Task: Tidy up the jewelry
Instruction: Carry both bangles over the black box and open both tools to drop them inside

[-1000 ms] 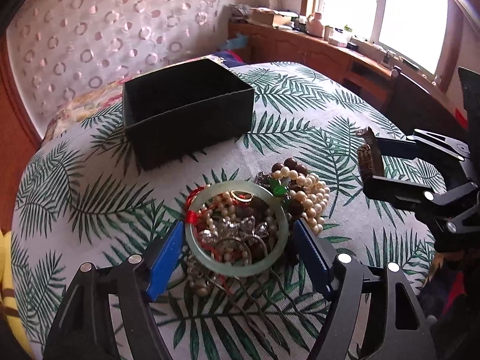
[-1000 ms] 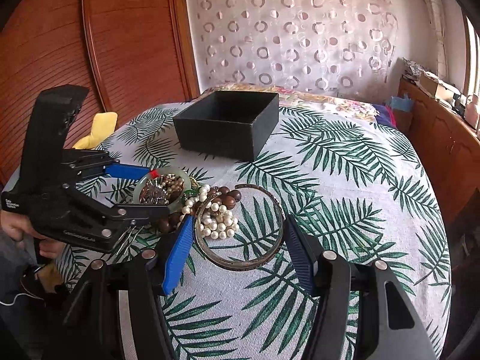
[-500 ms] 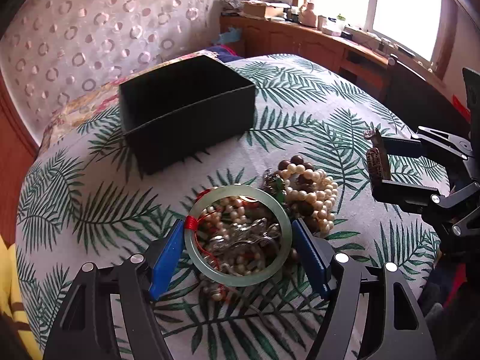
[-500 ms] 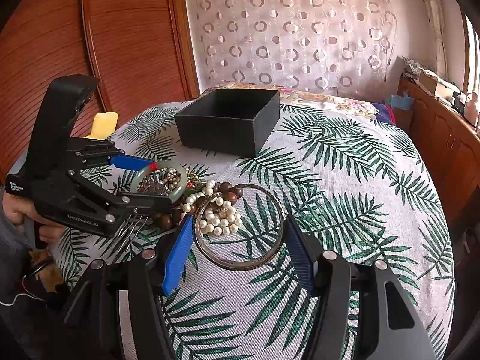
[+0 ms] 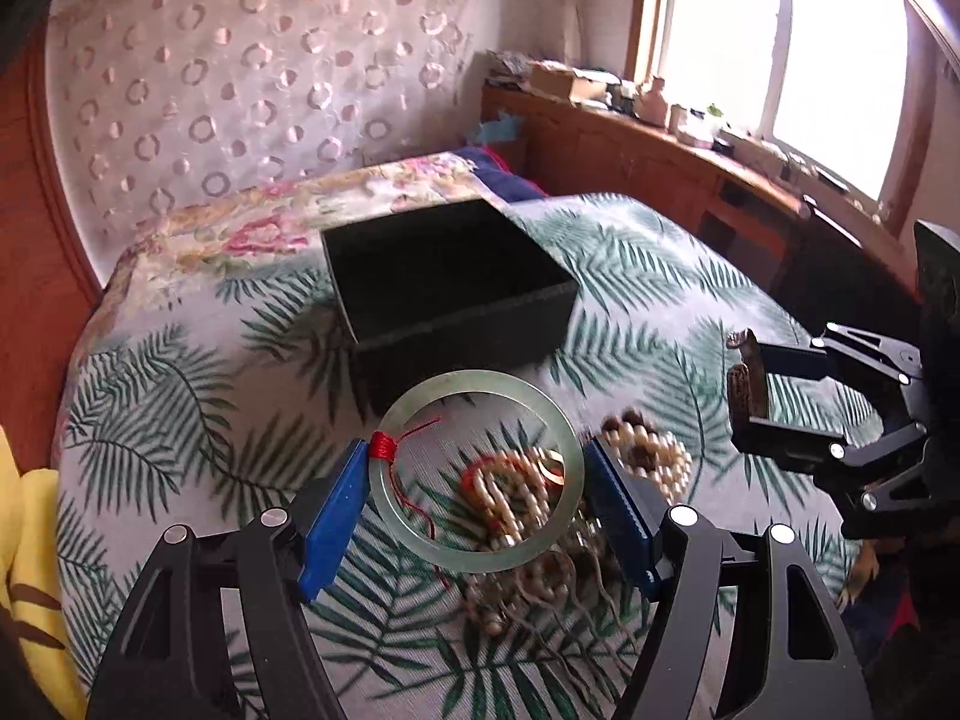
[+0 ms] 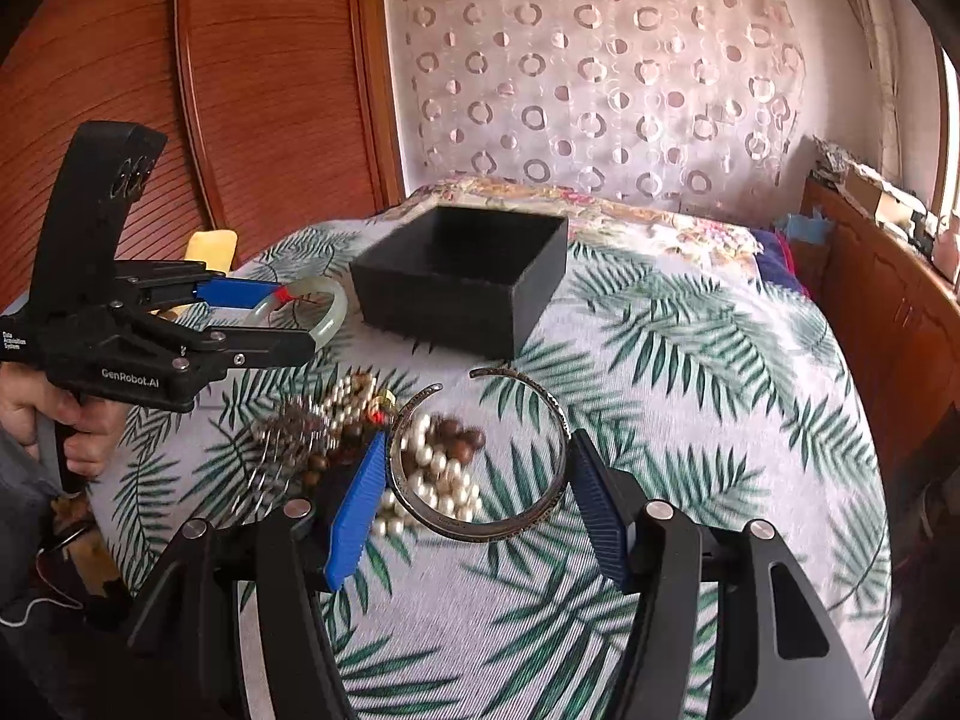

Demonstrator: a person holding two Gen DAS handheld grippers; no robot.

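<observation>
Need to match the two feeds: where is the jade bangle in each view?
Left wrist: jade bangle at lower centre, clamped between the left gripper fingers.
Right wrist: jade bangle at left, in that gripper.
Shared landmark: black box, just beyond it.

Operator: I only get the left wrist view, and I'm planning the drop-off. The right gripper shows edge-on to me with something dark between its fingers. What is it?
Observer: In the right wrist view it is a dark metal cuff bracelet, an open band with its gap facing the black box. The right gripper presses on its two sides.
Operator: Is my jade bangle clear of the pile? I see beads straight through it.
Observer: Yes. From that side the jade bangle hangs in the left gripper above the cloth, left of the box. The bead pile lies lower and nearer the camera, apart from it.
</observation>
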